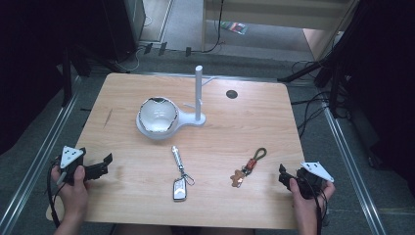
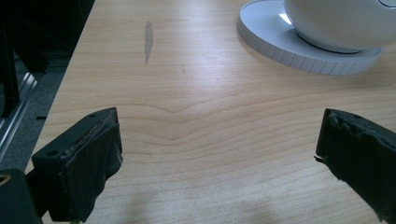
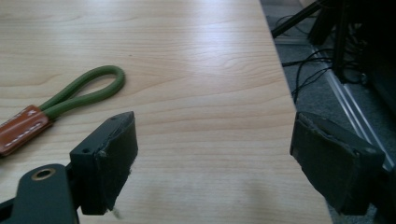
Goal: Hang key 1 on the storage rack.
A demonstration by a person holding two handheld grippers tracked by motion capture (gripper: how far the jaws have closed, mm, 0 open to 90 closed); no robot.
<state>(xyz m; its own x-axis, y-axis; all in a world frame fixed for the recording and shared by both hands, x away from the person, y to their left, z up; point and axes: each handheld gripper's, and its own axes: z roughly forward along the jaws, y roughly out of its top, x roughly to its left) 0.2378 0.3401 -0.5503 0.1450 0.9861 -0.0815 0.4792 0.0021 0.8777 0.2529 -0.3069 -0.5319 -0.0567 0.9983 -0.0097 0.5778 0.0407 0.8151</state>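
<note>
Bare wood before both claws, bowl stand [image 1: 198, 93] blocks centre back

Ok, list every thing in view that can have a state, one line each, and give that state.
left gripper: open, empty, low over the table.
right gripper: open, empty, near the table's right edge.
white bowl: upright on the stand's round base.
white stand: upright, nothing hanging on its post.
silver keychain: lying flat, untouched.
green-loop keychain: lying flat, untouched.
</note>
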